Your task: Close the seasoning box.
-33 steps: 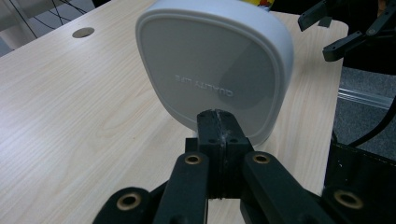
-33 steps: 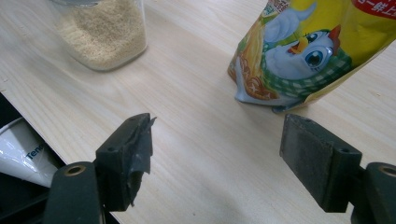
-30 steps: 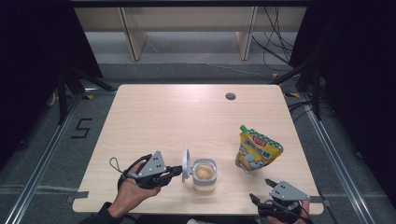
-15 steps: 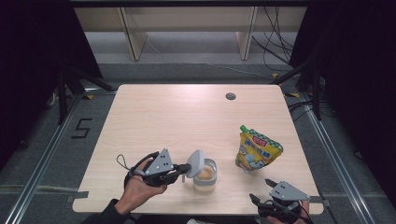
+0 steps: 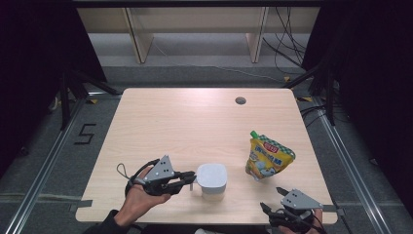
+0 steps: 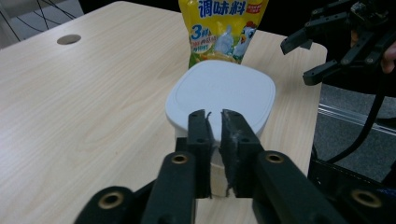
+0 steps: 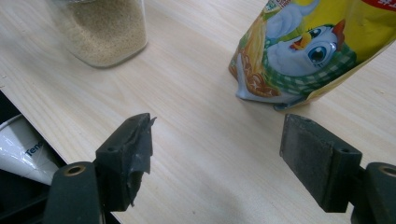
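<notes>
The table point(image 5: 160, 122) carries two items. The yellow seasoning pouch point(image 5: 268, 158) stands upright toward the 4 o'clock sector. The jar point(image 5: 211, 181), filled with pale granules and square with rounded corners, sits near the table's 6 o'clock edge with its white lid point(image 6: 219, 95) lying flat on top; its long axis is vertical.

My left gripper point(image 5: 189, 179) lies at the jar's 9 o'clock and points toward 3 o'clock. Its fingers point(image 6: 201, 140) are narrow, parted by a slim gap; they have just been opening and press on nothing, with the lid rim directly ahead of the tips. This hand is the nearer one to the jar.

My right gripper point(image 5: 272, 204) rests at the table's 5 o'clock edge, fingers point(image 7: 128, 149) wide and empty, the pouch ahead at 12 o'clock and the jar at 10 o'clock.

I judge the coming move depends on the left gripper's clearance from the lid rim at 3 o'clock.
</notes>
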`<state>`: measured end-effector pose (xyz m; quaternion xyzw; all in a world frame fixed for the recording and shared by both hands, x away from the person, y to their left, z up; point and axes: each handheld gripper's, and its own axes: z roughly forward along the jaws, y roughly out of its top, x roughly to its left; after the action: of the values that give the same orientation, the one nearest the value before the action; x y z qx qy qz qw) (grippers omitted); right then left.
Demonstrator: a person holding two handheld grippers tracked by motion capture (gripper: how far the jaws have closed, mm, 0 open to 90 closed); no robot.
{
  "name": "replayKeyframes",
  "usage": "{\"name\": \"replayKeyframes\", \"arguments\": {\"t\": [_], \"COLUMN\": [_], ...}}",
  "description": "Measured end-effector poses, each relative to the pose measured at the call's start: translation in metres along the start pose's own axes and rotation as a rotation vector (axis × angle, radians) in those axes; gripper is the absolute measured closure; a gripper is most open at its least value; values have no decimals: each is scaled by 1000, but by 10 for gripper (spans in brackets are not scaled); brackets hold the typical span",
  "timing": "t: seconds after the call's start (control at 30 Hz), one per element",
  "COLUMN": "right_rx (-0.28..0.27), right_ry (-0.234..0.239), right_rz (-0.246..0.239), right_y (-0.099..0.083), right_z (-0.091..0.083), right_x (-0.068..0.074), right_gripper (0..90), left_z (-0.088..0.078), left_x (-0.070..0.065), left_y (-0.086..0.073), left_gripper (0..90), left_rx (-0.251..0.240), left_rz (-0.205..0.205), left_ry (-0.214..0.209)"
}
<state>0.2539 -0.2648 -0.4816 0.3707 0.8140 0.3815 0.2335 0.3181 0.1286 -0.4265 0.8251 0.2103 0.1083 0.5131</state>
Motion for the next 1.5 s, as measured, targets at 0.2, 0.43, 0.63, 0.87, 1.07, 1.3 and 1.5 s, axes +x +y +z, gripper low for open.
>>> {"name": "replayKeyframes", "arguments": {"t": [0.2, 0.43, 0.63, 0.87, 1.07, 1.3, 1.5], "right_rx": [3, 1, -1, -8, 6, 5, 3], "right_ry": [1, 23, 21, 12, 17, 16, 12], "right_rz": [10, 1, -7, -7, 5, -4, -8], "right_y": [-1, -1, -1, -2, -2, -2, -2], "right_z": [0, 1, 2, 1, 0, 1, 0], "right_x": [-1, 0, -1, -2, -1, -1, -1], "right_gripper": [263, 255, 254, 254, 254, 254, 253], "left_z": [-6, -9, -9, -9, -8, -9, -8], "left_x": [3, 5, 1, 0, -3, -11, -17], "left_y": [-11, -20, -31, -43, -53, -60, -69], "left_gripper": [598, 392, 312, 282, 272, 269, 261], "left_rx": [-35, -11, 5, 29, 46, 68, 82], "left_rz": [-90, -94, -128, -137, -119, -108, -116], "left_ry": [-11, 7, 24, 42, 50, 57, 56]}}
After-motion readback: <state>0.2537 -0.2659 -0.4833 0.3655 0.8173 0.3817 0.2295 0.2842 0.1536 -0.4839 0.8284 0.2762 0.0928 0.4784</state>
